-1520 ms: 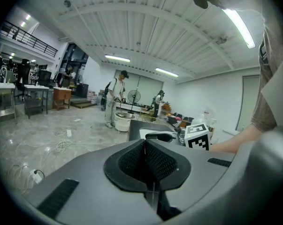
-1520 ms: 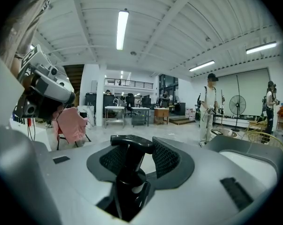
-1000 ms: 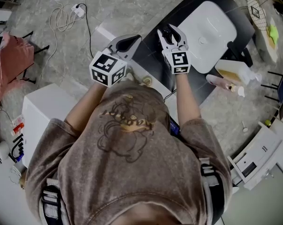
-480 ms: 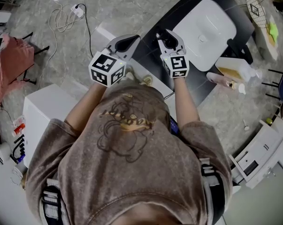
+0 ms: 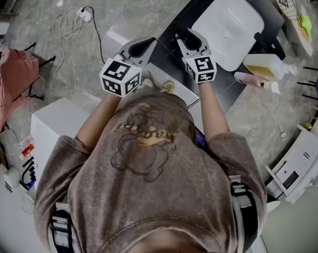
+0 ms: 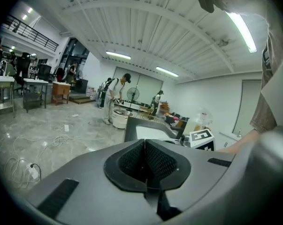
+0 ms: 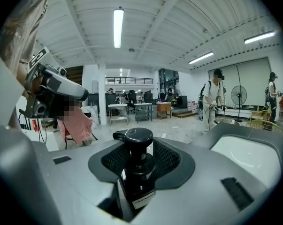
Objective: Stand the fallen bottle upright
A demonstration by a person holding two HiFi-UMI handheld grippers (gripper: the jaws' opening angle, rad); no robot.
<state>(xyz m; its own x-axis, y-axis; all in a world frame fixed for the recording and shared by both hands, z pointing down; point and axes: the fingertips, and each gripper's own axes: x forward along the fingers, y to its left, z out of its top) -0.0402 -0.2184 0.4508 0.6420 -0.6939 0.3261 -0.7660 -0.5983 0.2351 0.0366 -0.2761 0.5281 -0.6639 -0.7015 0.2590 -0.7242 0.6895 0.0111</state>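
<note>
1. The black pump bottle (image 7: 137, 172) sat between my right jaws with its long axis near upright and its pump head on top, over the near edge of the dark table (image 5: 169, 62).
2. My right gripper (image 5: 191, 40) had just been closing and was clamped on it; its base was hidden.
3. My left gripper (image 6: 145, 161), with its jaws together and empty, hung beside it, farther from the bottle.

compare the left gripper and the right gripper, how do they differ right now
Jaws: the left gripper has its jaws pressed together; the right gripper has jaws that have just been closing and stand apart.
Load: the left gripper holds nothing; the right gripper grips a black pump bottle.
Place: in the head view the right gripper is over the dark counter by the white basin; the left gripper is to its left.
Shared: both carry marker cubes.
</note>
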